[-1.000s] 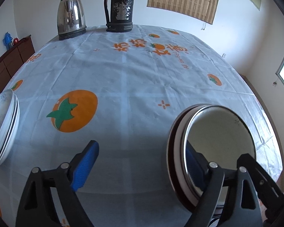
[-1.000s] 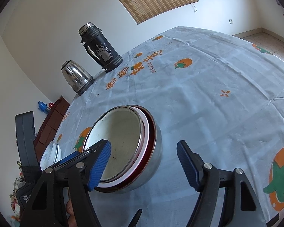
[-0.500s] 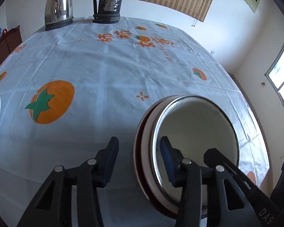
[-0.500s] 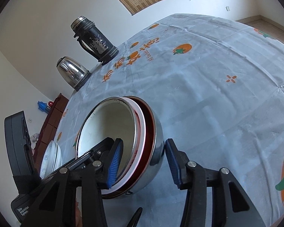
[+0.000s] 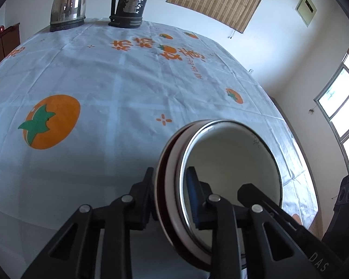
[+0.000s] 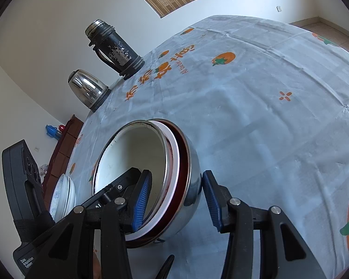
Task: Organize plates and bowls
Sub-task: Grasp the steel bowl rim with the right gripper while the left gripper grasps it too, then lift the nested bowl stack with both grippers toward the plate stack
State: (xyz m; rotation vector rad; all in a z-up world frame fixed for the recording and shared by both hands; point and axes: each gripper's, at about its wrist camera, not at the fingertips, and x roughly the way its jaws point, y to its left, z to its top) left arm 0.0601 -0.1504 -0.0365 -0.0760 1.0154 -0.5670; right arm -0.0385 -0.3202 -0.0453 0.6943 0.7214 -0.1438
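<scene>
Persimmon-print cloth covered the tabletop point(image 5: 132, 97); a kettle point(image 5: 68, 2) and flask point(image 5: 129, 2) stood at its far edge. Nearest us, the nested bowls point(image 6: 151, 181) sat tilted. Our left tool point(image 5: 172, 188) was closing across their rim; our right tool point(image 6: 176, 200) clamped their opposite wall. Stacked plates point(image 6: 64, 197) lay beside.

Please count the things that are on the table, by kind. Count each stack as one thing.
kettle: 1
flask: 1
stack of bowls: 1
stack of plates: 1
Total: 4
</scene>
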